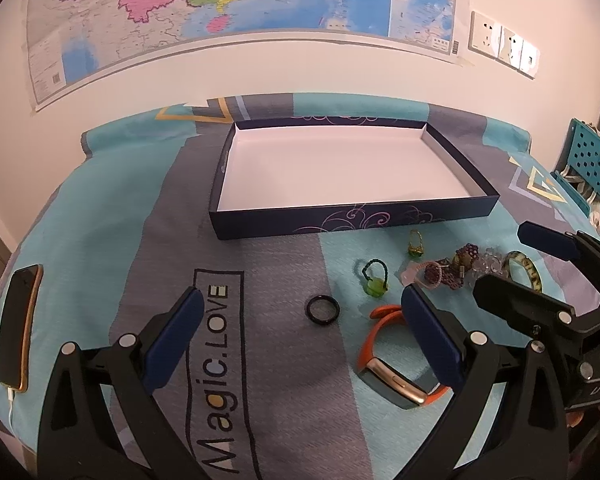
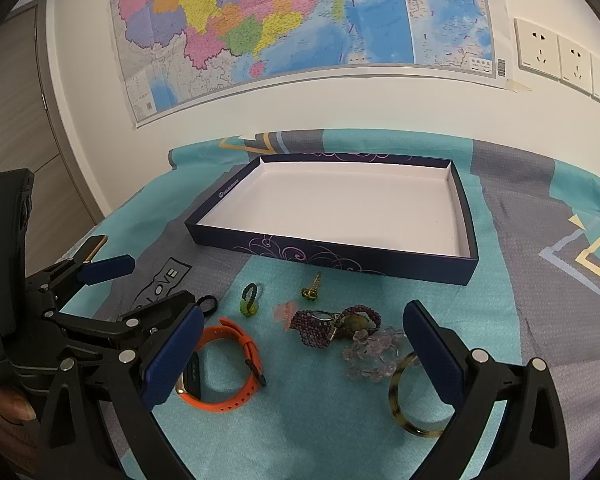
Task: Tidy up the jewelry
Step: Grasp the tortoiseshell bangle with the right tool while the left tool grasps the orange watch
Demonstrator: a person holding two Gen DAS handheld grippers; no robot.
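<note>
Left gripper [image 1: 300, 332] low in its frame, jaws spread wide, nothing between the pads, hovering over the cloth [image 1: 260, 260]. Black ring [image 1: 322, 309] lies in the gap between its fingers; orange watch [image 1: 396, 376] sits by the right finger, partly hidden behind it. Right gripper [image 2: 302, 344] likewise spread wide and empty, low in its own frame. Between its fingers: orange watch [image 2: 228, 368] at lower left beside the left pad, purple beaded bracelet [image 2: 324, 326] mid-frame, clear bead bracelet [image 2: 372, 354] touching it on the lower right, tortoiseshell bangle [image 2: 404, 400] against the right finger, partly hidden. Further out, toward frame centre: green bead ring [image 2: 249, 300], small gold-and-green ring [image 2: 312, 286], a pale pink piece [image 2: 284, 312] just left of the purple bracelet; what it is cannot be told. Jewelry all lies on the teal and grey cloth, in a loose cluster, none in the box. Box [image 2: 466, 216], dark blue with swirl print and white inside, stands open just beyond the cluster, centre of both frames. In the left view the right gripper shows at the right edge, over the bangle [image 1: 526, 270]. Phone [image 1: 18, 332] at the left edge of the left view, cable plugged in. Map [image 2: 300, 20] on the wall at top; sockets [image 2: 556, 56] at upper right. A fingertip shows at lower left of the right view.
</note>
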